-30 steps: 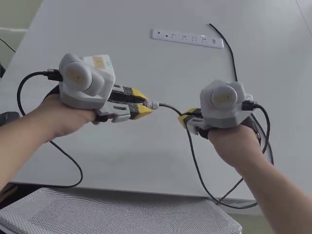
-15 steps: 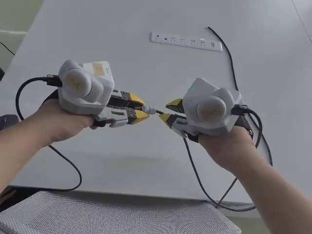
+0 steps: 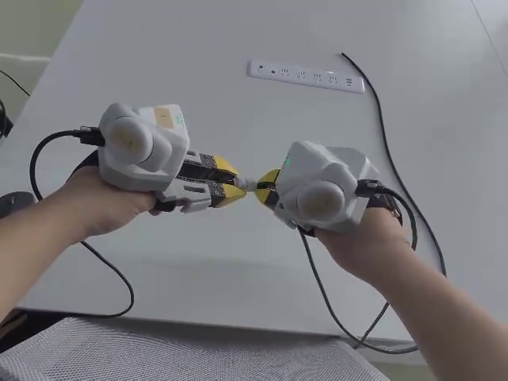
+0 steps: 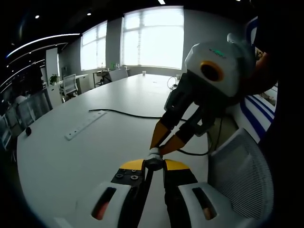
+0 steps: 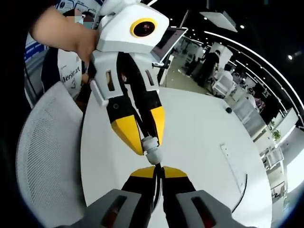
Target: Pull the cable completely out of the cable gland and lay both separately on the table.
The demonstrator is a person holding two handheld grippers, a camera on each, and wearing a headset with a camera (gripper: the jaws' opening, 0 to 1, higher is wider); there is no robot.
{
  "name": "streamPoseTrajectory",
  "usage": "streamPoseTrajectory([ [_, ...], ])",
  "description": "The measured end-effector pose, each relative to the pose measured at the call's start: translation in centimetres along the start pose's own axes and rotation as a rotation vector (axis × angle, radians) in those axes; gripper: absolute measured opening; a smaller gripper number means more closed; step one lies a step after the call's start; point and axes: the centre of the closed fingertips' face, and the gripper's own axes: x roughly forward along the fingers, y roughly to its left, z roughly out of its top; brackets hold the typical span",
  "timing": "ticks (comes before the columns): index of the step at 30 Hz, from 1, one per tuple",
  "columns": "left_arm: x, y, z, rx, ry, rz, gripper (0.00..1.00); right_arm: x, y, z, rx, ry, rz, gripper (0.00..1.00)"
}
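Right gripper [image 3: 267, 185] hides much of the cable [image 3: 316, 274] — pinching it just beside the cable gland [image 5: 151, 148], which left gripper [image 4: 154, 165] clamps.

Left gripper [image 3: 232, 187] faces right gripper [image 3: 267, 186], jaws clamped.

The left gripper [image 3: 235, 185] and right gripper [image 3: 265, 186] have pale grey shells and black jaws tipped yellow. The small plastic cable gland [image 3: 248, 185] is whitish grey, and its thin round cable [image 3: 316, 278] is black. The matte table [image 3: 198, 48] and the long plastic power strip [image 3: 305, 75] are white.
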Motion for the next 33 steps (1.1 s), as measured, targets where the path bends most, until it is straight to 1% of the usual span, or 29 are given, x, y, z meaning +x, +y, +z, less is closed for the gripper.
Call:
streamPoseTrajectory([
  [1,0.0,0.1,0.0,0.000,-0.001,0.002,0.15,0.0,-0.2,-0.2,0.016,0.008,-0.006,0.00],
  [2,-0.1,0.1,0.1,0.000,-0.004,0.004,0.15,-0.1,-0.5,-0.5,0.047,0.012,-0.014,0.00],
  [3,-0.1,0.2,0.2,-0.002,-0.006,0.005,0.15,-0.2,-0.6,-0.6,0.070,0.007,-0.012,0.00],
  [6,-0.2,0.3,0.2,-0.009,-0.009,0.006,0.15,-0.1,-0.9,-1.3,0.090,0.016,-0.014,0.00],
  [8,-0.2,0.4,0.1,-0.011,-0.008,0.007,0.15,-0.1,-1.1,-2.1,0.141,0.033,-0.022,0.00],
  [9,-0.2,0.4,0.1,-0.010,-0.010,0.008,0.15,-0.1,-1.3,-2.6,0.211,0.033,-0.022,0.00],
  [10,-0.2,0.4,0.1,-0.010,-0.010,0.009,0.15,-0.1,-1.3,-2.7,0.227,0.031,-0.021,0.00],
  [11,-0.2,0.4,0.2,-0.013,-0.017,0.008,0.15,-0.1,-1.4,-2.8,0.268,0.017,-0.020,0.00],
  [12,-0.2,0.4,0.3,-0.016,-0.022,0.006,0.15,-0.1,-1.3,-3.0,0.293,0.018,-0.012,0.00],
  [13,-0.2,0.4,0.2,-0.013,-0.020,0.006,0.15,-0.1,-1.5,-3.6,0.299,0.040,-0.020,0.00],
  [14,-0.1,0.3,0.2,-0.011,-0.018,0.005,0.15,0.0,-1.6,-3.9,0.304,0.041,-0.023,0.00],
  [16,0.0,0.3,0.2,-0.009,-0.017,0.004,0.15,0.1,-1.5,-4.4,0.363,0.040,-0.019,0.00],
  [19,0.0,0.2,0.3,-0.009,-0.019,0.002,0.15,0.2,-1.7,-5.4,0.401,0.054,-0.024,0.00],
  [20,0.0,0.2,0.3,-0.009,-0.019,0.002,0.15,0.2,-1.7,-5.7,0.443,0.056,-0.027,0.00],
  [21,0.0,0.2,0.3,-0.008,-0.021,0.002,0.15,0.2,-1.7,-5.9,0.469,0.053,-0.027,0.00],
  [23,0.0,0.2,0.4,-0.006,-0.021,0.002,0.15,0.2,-1.6,-6.5,0.491,0.069,-0.021,0.00],
  [24,-0.1,0.2,0.4,-0.005,-0.021,0.001,0.15,0.2,-1.4,-6.8,0.533,0.075,-0.013,0.00],
  [25,-0.1,0.2,0.4,-0.006,-0.022,0.001,0.15,0.2,-1.4,-7.0,0.544,0.078,-0.011,0.00],
  [27,-0.1,0.3,0.4,-0.005,-0.021,0.003,0.15,0.3,-1.5,-7.3,0.543,0.083,-0.016,0.00],
  [29,0.0,0.3,0.3,-0.005,-0.020,0.003,0.15,0.2,-1.4,-7.2,0.542,0.080,-0.016,0.00],
  [33,0.0,0.3,0.3,-0.006,-0.018,0.004,0.15,0.3,-1.4,-7.3,0.493,0.085,-0.016,0.00],
])
